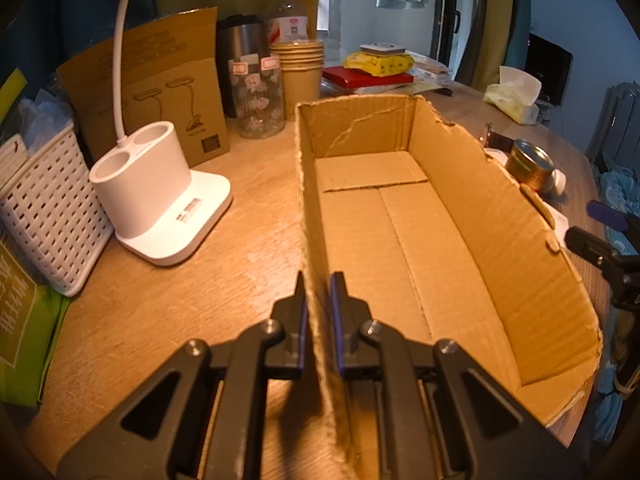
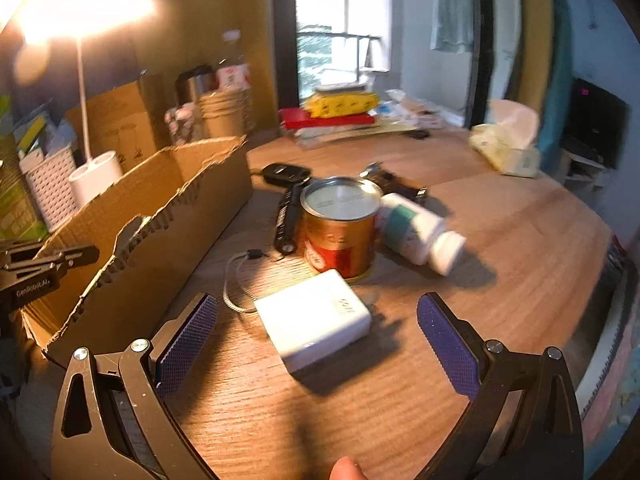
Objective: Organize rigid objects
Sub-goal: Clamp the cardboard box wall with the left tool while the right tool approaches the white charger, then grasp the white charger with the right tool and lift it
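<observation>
Sitting flat on the tabletop [image 2: 500, 240], the white charger block [image 2: 314, 326] lies dead ahead of your right tool [image 2: 316, 344], long axis angled across the wide-spread fingers. Right hand's nearer. Your left tool [image 1: 319, 300] pinches the cardboard box [image 1: 400, 216] wall, narrow. Can [image 2: 340, 228] stands just behind the block.

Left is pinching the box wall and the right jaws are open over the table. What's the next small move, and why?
Probably ease the right gripper forward and down to straddle the white charger block, then close. It lies nearest, between the open jaws, while the left gripper steadies the empty cardboard box.
</observation>
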`<state>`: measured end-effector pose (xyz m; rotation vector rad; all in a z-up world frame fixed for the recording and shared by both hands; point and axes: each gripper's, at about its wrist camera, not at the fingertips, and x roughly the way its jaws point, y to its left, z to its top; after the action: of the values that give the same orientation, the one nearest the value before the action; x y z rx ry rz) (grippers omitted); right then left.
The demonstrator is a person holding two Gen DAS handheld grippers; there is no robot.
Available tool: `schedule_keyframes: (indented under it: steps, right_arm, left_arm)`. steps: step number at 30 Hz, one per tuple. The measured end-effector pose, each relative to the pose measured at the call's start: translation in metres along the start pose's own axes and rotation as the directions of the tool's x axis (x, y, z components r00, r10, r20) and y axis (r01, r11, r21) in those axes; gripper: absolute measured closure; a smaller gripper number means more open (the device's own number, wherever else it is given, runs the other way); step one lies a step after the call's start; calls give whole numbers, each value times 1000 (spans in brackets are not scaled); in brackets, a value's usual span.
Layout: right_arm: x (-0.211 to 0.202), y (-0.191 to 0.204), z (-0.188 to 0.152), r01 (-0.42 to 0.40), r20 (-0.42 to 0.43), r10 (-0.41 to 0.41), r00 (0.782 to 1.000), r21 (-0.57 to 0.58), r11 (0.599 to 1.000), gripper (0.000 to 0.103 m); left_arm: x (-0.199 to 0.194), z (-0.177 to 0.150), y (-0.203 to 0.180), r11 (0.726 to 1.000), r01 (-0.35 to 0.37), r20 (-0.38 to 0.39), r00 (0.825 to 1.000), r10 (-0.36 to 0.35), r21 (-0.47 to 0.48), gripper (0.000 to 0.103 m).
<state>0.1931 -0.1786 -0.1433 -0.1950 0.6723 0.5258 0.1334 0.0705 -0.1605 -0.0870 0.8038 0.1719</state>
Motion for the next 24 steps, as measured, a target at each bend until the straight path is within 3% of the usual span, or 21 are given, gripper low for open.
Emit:
schedule_keyframes:
  steps: [2, 9, 11, 24]
  right_arm:
    - [8, 1, 2, -10, -20, 9, 1000, -24, 1000, 10]
    - [28, 5, 2, -34, -78, 26, 997, -97, 995, 15]
    - [30, 9, 1, 6, -74, -15, 997, -127, 992, 21]
    - [28, 3, -2, 19, -62, -26, 998, -106, 994, 23]
  left_arm:
    - [0, 0, 0, 1000, 0, 0, 1000, 0, -1, 93]
    - [1, 0, -3, 1000, -9, -6, 1000, 9, 11, 93]
    - [2, 0, -2, 1000, -6, -10, 1000, 6, 9, 93]
    - [2, -1, -4, 1000, -4, -18, 1000, 4, 4, 92]
